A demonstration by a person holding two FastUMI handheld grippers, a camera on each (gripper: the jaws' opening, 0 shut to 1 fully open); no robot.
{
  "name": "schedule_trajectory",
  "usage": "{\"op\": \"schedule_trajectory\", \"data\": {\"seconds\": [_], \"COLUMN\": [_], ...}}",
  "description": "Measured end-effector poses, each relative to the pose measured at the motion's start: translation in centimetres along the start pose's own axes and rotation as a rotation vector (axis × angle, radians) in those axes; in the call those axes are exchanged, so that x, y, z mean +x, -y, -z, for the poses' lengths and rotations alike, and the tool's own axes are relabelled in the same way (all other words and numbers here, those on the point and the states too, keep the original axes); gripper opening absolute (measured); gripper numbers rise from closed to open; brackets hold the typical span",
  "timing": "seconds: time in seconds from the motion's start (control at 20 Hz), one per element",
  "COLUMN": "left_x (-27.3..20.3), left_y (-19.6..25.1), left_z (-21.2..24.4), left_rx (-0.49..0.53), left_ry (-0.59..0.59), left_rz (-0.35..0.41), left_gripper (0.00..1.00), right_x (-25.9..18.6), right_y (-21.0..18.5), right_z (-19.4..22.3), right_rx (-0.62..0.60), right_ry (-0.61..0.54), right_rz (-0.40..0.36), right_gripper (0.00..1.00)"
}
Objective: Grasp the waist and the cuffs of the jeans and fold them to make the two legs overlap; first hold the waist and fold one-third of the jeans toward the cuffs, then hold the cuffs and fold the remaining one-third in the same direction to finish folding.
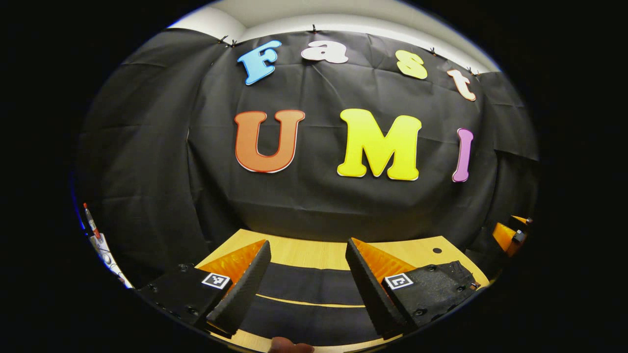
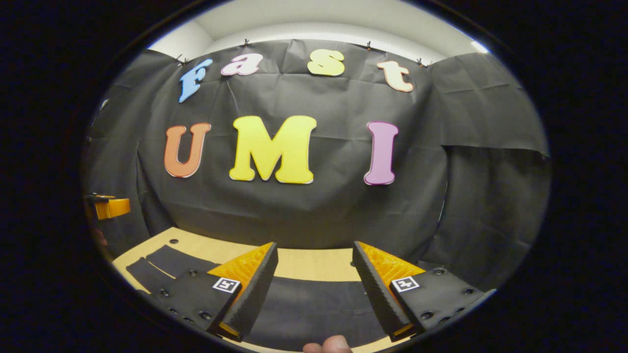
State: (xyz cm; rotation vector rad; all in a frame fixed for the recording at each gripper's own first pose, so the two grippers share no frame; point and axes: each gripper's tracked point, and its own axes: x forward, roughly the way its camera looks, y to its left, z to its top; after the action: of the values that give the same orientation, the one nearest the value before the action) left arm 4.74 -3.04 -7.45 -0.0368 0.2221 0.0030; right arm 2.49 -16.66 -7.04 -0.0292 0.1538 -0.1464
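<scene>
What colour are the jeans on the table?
The jeans look black or very dark, lying on a light wooden table. The right gripper view shows them best.

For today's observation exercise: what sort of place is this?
Probably a staged recording booth: black cloth wall, pale wooden table with dark jeans laid flat.

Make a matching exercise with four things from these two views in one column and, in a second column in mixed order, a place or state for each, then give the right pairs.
Column 1
1. jeans
2. table
3. left gripper
4. right gripper

Column 2
A. open above the two legs with a strip of wood showing between them
B. dark, lying flat
C. open above one broad piece of the cloth
D. light wood, in front of the booth wall

Pairs: 1-B, 2-D, 3-A, 4-C
</scene>
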Motion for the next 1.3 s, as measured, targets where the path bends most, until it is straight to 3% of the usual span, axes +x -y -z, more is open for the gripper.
{"op": "schedule_trajectory", "data": {"seconds": [0.3, 0.35, 0.4, 0.6, 0.85, 1.0, 1.05, 1.3], "left_x": [-0.9, -0.8, -1.0, -1.9, -1.9, -0.6, -0.3, 1.8], "left_y": [-7.5, -9.0, -10.3, -14.7, -18.4, -20.8, -21.7, -24.3], "left_z": [4.9, 5.8, 7.1, 13.2, 20.1, 23.0, 23.7, 26.0], "left_rx": [-0.263, -0.332, -0.411, -0.823, -1.143, -1.245, -1.261, -1.2], "left_ry": [-0.153, -0.18, -0.21, -0.358, -0.528, -0.628, -0.658, -0.754], "left_rz": [-0.184, -0.214, -0.237, -0.353, -0.455, -0.478, -0.499, -0.545], "left_gripper": [0.99, 0.99, 0.98, 0.99, 0.99, 0.99, 0.99, 0.99], "right_x": [0.9, 0.9, 0.9, 0.6, -0.2, -0.9, -1.1, -1.8], "right_y": [6.4, 6.9, 7.4, 9.2, 11.5, 12.6, 13.0, 14.1], "right_z": [7.0, 8.2, 9.2, 12.8, 17.2, 19.0, 19.2, 18.9], "right_rx": [0.035, 0.03, 0.024, 0.12, 0.348, 0.465, 0.483, 0.502], "right_ry": [-0.203, -0.238, -0.271, -0.403, -0.554, -0.63, -0.64, -0.632], "right_rz": [0.013, 0.011, 0.009, 0.033, 0.152, 0.235, 0.256, 0.325], "right_gripper": [0.96, 0.94, 0.99, 0.96, 0.96, 0.98, 0.94, 0.98]}}
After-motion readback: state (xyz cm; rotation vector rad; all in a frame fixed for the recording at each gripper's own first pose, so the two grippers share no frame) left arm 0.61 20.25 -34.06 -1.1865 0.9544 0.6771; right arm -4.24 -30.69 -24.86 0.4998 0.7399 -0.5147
